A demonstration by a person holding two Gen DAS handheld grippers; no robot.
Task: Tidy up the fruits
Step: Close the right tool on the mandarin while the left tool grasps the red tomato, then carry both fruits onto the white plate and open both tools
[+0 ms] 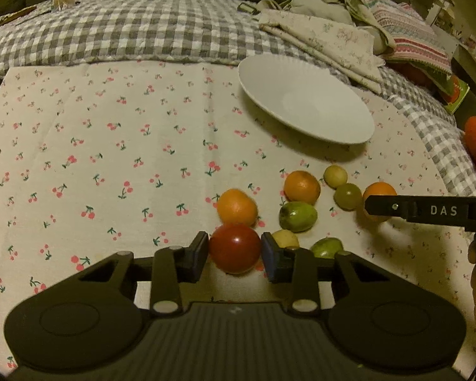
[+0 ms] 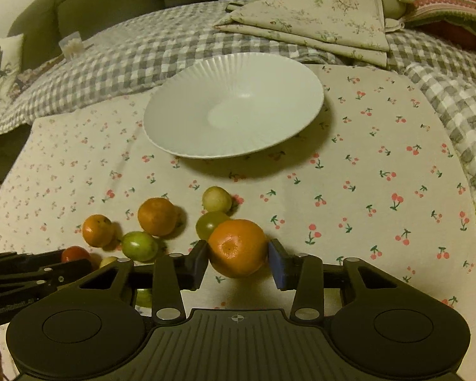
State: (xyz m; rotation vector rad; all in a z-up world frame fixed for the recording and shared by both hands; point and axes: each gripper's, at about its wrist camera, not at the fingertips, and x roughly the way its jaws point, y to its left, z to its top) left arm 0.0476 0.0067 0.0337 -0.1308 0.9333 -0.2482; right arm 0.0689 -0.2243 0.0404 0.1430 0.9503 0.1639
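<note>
Fruits: round red tomato (image 1: 234,247) clamped in left fingers (image 1: 234,254), orange mandarin (image 2: 238,247) in right fingers (image 2: 238,262); grasp step; next, lift both to white ribbed plate (image 2: 234,108) beyond.

surface: bed under grey checked blanket (image 2: 127,63) | on blanket: cherry-print cloth (image 2: 365,174), folded floral cloths (image 2: 317,22) toward far right corner | on cherry cloth: white ribbed plate (image 2: 181,120) toward far edge; loose oranges (image 2: 157,216), green fruits (image 2: 139,246) clustered toward near edge
</note>
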